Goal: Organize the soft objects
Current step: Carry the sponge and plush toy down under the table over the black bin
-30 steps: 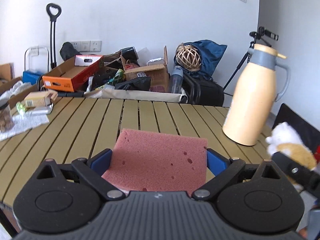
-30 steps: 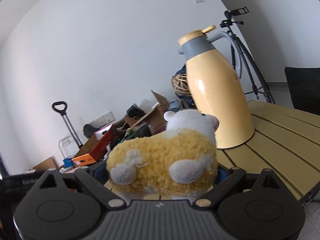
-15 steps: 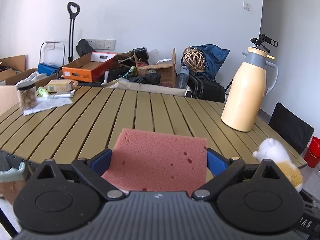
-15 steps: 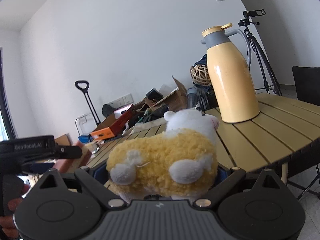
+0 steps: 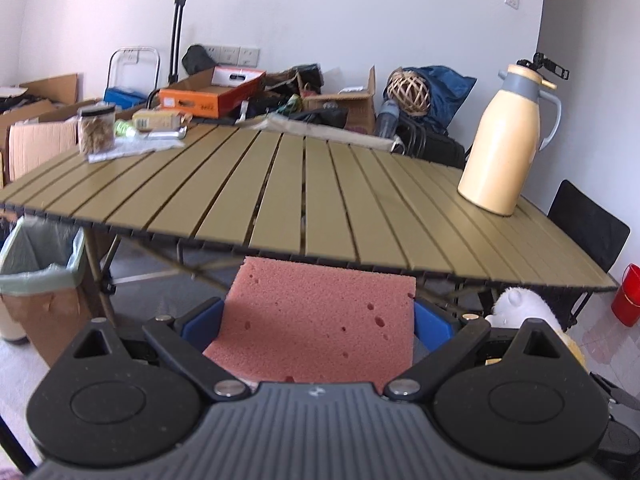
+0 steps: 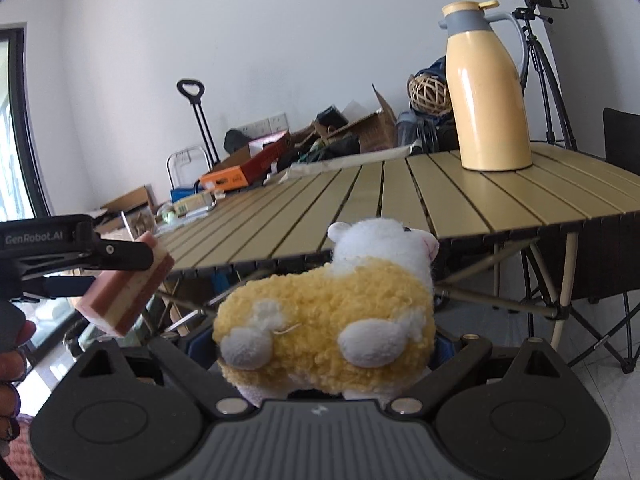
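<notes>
Both grippers have been drawn back from the table [image 5: 360, 200] over the last second: a second ago the near slats lay right under the sponge, and now the table's near edge is seen beyond both tools, with its legs and the floor showing beneath. Both soft things are thus carried off the table, held in the air just short of its near edge. This is judged as a transport step toward some place off the table; no goal container can be named for certain, though a lined bin [image 5: 38, 256] stands low on the left.

The left gripper [image 5: 318, 320] is clamped on the sponge [image 5: 320, 320], its blue pads pressed to either side. The right gripper [image 6: 324, 344] is clamped on the sheep [image 6: 326, 316].

The sheep is a plush toy with a curly yellow body, white head and white feet; it is squeezed a little at the flanks. The sponge is a pink slab with scattered holes; from the right view its edge is seen layered, pink over cream. Neither grip has been loosened.
</notes>
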